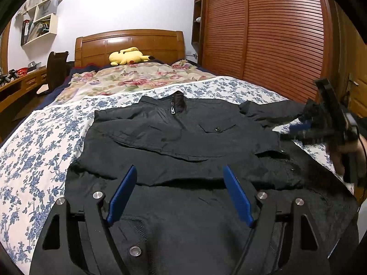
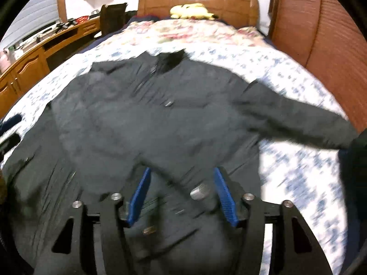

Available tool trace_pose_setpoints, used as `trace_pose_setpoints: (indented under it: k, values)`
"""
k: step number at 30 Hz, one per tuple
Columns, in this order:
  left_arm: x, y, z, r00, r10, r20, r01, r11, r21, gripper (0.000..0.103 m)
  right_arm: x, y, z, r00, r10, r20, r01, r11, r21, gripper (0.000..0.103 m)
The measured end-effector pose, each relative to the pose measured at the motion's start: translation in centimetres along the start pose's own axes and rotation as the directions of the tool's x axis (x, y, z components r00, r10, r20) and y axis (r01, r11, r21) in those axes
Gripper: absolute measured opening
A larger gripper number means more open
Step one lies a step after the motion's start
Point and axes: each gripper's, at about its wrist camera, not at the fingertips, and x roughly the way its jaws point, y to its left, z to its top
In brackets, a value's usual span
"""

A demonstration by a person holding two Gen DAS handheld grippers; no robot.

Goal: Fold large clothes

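While the left gripper (image 1: 180, 194) was held over the jacket's hem with its blue pads apart and nothing between them, the right gripper (image 2: 182, 194) was likewise seen spread above the dark cloth, gripping nothing. A black jacket (image 1: 183, 137) was laid flat, front up, across the foot end of the bed (image 1: 34, 142), one sleeve stretched toward the bed's right edge. A yellow plush toy (image 1: 128, 56) was rested against the headboard (image 1: 130, 43).
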Motion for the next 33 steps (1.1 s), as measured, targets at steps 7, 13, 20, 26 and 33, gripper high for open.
trace_pose_setpoints:
  k: [7, 13, 20, 26, 33]
  values:
    - [0.4, -0.3, -0.2, 1.0, 0.008, -0.009, -0.008, 1.0, 0.012, 0.079, 1.8, -6.6, 3.2, 0.99, -0.144, -0.001, 0.144, 0.988, 0.05, 0.069]
    - [0.5, -0.4, -0.2, 1.0, 0.009, -0.012, -0.008, 1.0, 0.015, 0.079, 6.3, -11.0, 3.7, 0.979, -0.197, -0.057, 0.204, 0.968, 0.144, 0.069]
    - [1.0, -0.5, -0.5, 1.0, 0.006, -0.025, -0.005, 1.0, 0.028, 0.079, 11.1, -14.5, 3.2, 0.967, -0.223, -0.12, 0.244, 0.947, 0.21, 0.069]
    - [1.6, -0.7, -0.6, 0.999, 0.01, -0.047, -0.008, 0.999, 0.037, 0.079, 14.9, -15.5, 3.8, 0.923, -0.335, -0.189, 0.361, 0.924, 0.124, 0.069]
    - [1.9, -0.6, -0.6, 0.998, 0.008, -0.058, -0.007, 1.0, 0.027, 0.079, 17.1, -15.7, 5.4, 0.893, -0.403, -0.199, 0.419, 0.907, 0.048, 0.069]
